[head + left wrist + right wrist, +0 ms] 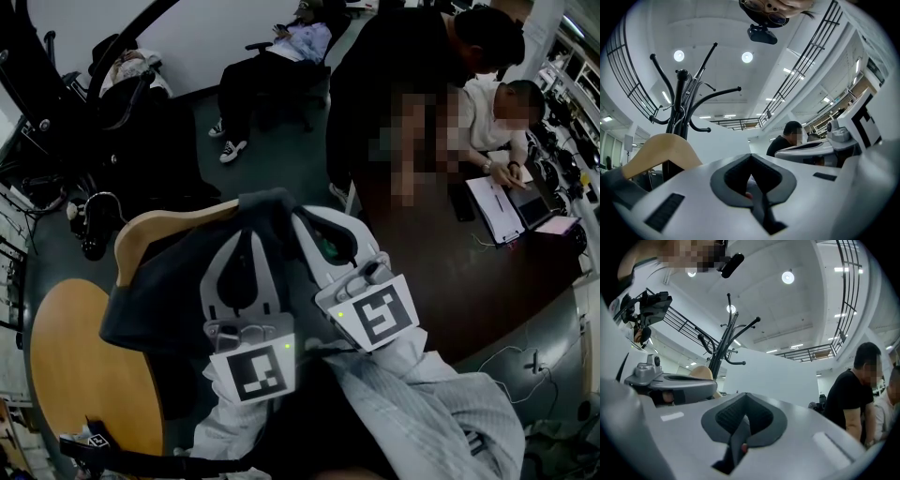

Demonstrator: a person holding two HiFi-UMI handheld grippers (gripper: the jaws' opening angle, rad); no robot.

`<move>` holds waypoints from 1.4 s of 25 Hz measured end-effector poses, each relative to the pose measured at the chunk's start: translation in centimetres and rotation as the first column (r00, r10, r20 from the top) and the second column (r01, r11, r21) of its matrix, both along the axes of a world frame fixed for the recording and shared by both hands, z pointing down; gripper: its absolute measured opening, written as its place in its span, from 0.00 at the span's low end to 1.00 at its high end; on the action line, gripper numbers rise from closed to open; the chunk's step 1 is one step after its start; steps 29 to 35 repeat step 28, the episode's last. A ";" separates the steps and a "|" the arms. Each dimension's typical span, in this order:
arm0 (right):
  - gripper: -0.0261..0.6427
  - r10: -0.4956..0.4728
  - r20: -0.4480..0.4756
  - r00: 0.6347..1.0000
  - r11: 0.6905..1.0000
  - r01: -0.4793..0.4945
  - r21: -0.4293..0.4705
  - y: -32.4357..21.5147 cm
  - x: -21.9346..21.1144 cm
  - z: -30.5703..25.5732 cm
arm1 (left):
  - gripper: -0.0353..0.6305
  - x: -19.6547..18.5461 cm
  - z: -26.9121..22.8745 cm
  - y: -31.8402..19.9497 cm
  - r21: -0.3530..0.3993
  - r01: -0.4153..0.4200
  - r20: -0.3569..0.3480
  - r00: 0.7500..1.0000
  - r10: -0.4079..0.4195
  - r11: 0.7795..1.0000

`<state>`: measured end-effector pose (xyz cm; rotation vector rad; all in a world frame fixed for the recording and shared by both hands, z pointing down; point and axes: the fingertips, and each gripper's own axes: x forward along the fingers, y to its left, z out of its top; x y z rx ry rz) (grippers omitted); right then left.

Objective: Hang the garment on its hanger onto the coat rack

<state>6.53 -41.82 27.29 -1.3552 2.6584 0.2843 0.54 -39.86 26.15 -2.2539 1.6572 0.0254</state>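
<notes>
The left tongs (pixel 752 180) are shut. Their dark pads meet along one seam, where a small reddish speck shows. The right tongs (pixel 744 425) are shut the same way, pad against pad, also with a reddish speck at the seam. In the head view both point away from the person, side by side, just right of the wooden hanger (pixel 141 234). Their tips run in under a dark fold of the garment (pixel 159 291), so I cannot tell whether they pinch any cloth there.

The hanger lies with its long axis running from the lower left up towards the tongs, its bowed back uppermost. Only one tan shoulder shows. The rest is under the garment, which drapes down and leftward off it, and the hook cannot be made out. In the left gripper view that shoulder rises just left of the tongs.

The black coat rack (pixel 682 103) stands upright beyond the hanger and apart from it, its curved arms spread against the ceiling. The right gripper view shows it further off.

A round wooden surface (pixel 84 375) lies below and left of the hanger, partly cut off by the picture's edge. A pale striped sleeve (pixel 422 412) leads back from the right tongs.
</notes>
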 end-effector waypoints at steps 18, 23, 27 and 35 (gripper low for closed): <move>0.04 -0.006 -0.017 1.000 1.000 0.006 -0.005 -0.4 0.7 0.8 | 0.06 0.7 0.6 -0.5 -0.021 0.011 0.022 1.000 -0.011 1.000; 0.04 -0.011 -0.023 1.000 1.000 0.011 0.002 -0.7 0.8 0.8 | 0.06 1.0 0.7 -0.8 -0.017 0.011 0.024 1.000 -0.011 1.000; 0.04 -0.017 -0.029 0.999 1.000 0.017 0.008 -0.8 0.6 0.7 | 0.06 0.9 0.4 -1.0 -0.013 0.014 0.027 1.000 -0.013 1.000; 0.04 -0.018 -0.030 0.999 1.000 0.018 0.009 -0.8 0.5 0.6 | 0.06 0.9 0.3 -1.0 -0.011 0.015 0.028 1.000 -0.015 1.000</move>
